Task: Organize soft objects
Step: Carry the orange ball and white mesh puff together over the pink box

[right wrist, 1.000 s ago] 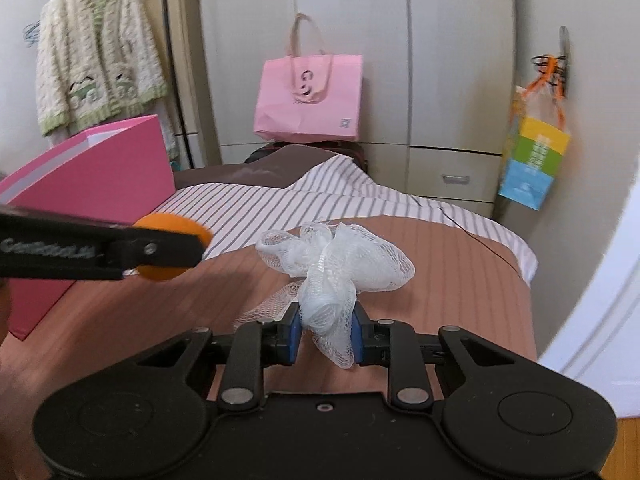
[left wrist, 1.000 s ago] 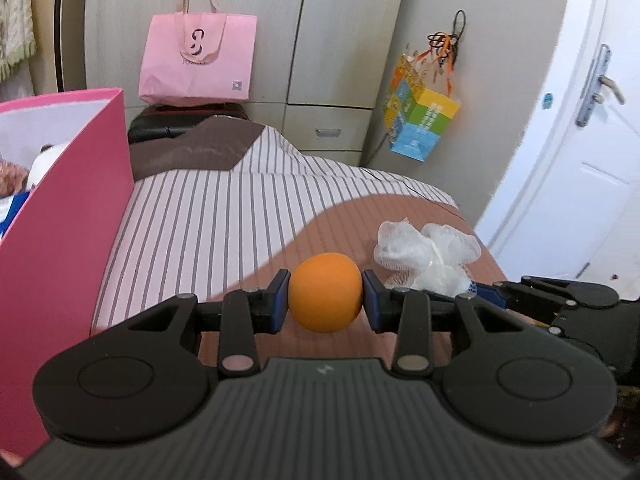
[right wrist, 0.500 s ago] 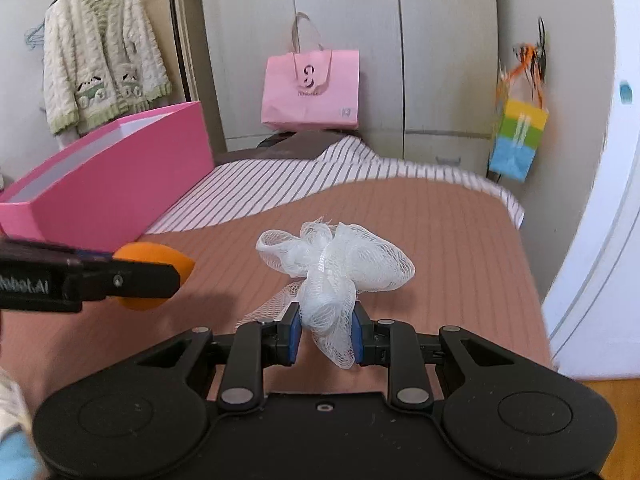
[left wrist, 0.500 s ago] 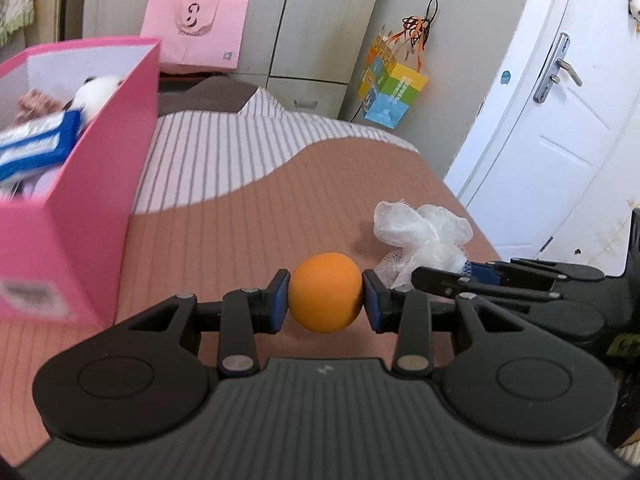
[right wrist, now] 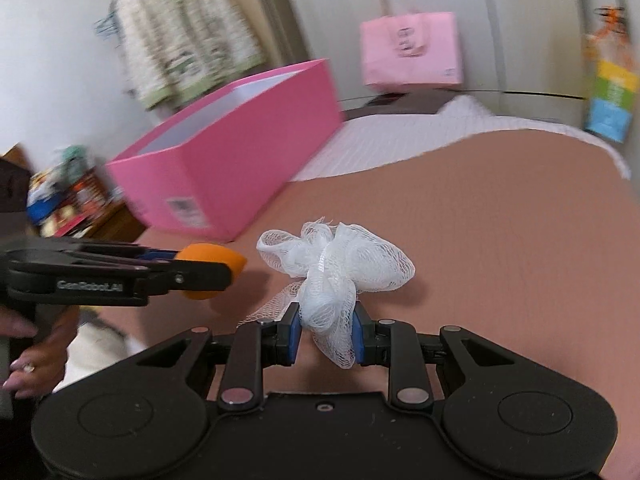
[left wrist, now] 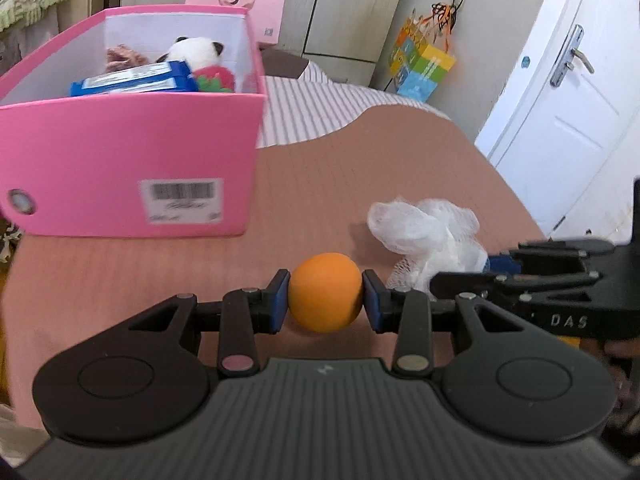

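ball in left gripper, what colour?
Orange ball, plain, no pattern; clearest in the left wrist view.

You are working in a home bedroom: a bed (left wrist: pixel 360 184) with a brown and striped cover fills the middle, with pale wardrobe doors (left wrist: pixel 348 4) at the far wall. A knitted cardigan (right wrist: pixel 188 40) hangs far left, a pink tote bag (right wrist: pixel 412 52) stands at the bed's far end, and a white door with a lever handle (left wrist: pixel 576 56) is at the right.

Pink box (left wrist: pixel 120 152) blocks left; bedspread (left wrist: pixel 360 168) beside it bare.
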Motion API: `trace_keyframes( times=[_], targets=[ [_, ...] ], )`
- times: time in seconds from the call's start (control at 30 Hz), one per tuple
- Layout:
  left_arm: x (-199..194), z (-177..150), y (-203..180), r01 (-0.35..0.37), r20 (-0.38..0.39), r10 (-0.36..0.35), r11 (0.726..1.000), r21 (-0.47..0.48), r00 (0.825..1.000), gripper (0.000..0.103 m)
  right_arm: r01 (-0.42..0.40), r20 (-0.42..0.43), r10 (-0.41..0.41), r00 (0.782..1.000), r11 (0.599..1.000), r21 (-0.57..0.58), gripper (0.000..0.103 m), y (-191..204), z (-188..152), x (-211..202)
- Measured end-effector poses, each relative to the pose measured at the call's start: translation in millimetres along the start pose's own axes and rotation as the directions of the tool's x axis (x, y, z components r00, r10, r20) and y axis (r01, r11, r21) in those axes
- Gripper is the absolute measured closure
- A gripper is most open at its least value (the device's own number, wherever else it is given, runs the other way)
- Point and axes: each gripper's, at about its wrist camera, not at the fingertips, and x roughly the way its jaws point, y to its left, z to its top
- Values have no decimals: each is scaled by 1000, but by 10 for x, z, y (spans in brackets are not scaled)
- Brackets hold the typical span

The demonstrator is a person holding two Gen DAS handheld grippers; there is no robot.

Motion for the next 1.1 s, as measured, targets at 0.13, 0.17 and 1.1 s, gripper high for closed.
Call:
trace_keyframes(
  times=[0.13, 0.17, 1.1],
  targets=[
    [-255, 38, 95, -9, 1, 9, 1000, 26, 1000, 66, -96, -11, 95, 995, 992, -79, 74, 258, 169, 14],
    [-323, 69, 118, -2, 6, 2, 1000, 29, 1000, 66, -114, -10, 114, 993, 989, -94, 74, 314, 213, 10],
    [8, 1858, 1355, -195, 177, 219, 970, -144, 959, 65, -168, 50, 181, 982, 965, -201, 71, 797, 2155, 1291]
  ],
)
